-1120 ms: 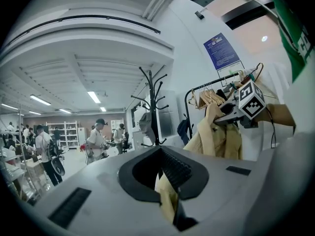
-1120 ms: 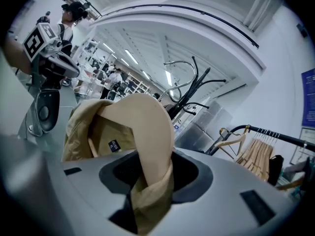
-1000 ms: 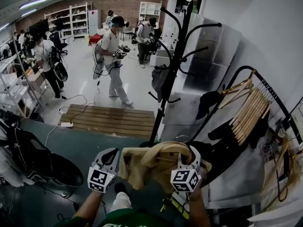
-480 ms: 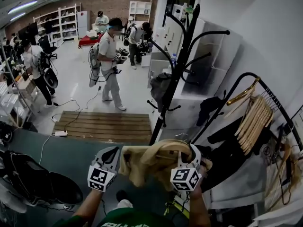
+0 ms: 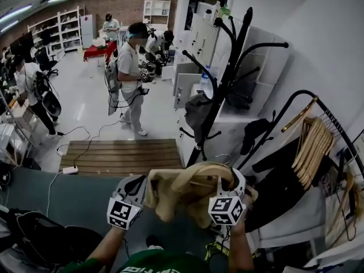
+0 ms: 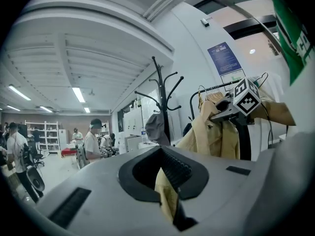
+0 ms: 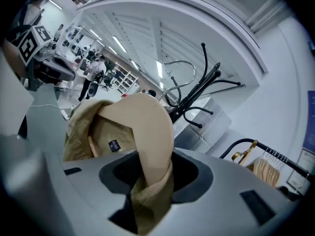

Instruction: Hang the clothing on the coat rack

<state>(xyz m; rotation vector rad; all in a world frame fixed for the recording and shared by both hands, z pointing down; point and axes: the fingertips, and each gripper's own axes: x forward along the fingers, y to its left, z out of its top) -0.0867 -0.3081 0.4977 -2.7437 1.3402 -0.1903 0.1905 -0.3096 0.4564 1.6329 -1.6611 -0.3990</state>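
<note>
A tan jacket (image 5: 181,197) hangs on a wooden hanger (image 5: 196,178), held up between my two grippers low in the head view. My left gripper (image 5: 129,199) is shut on a fold of the jacket's cloth (image 6: 166,196). My right gripper (image 5: 228,200) is shut on the hanger's wooden shoulder (image 7: 147,132), with jacket cloth (image 7: 150,200) caught in the jaws too. The hanger's metal hook (image 7: 178,77) rises above it. The black coat rack (image 5: 220,78) stands just beyond the jacket, with a grey item (image 5: 197,108) on one of its arms.
A black garment rail (image 5: 307,104) with several wooden hangers (image 5: 314,147) and dark clothes stands at the right. A wooden pallet (image 5: 119,155) lies on the floor ahead. Several people (image 5: 129,73) stand in the room behind. White cabinets (image 5: 190,73) are by the rack.
Both grippers keep their hold on the jacket and hanger, nearly unmoved in the view. The coat rack and garment rail have shifted right and look closer; the pallet has moved down.
</note>
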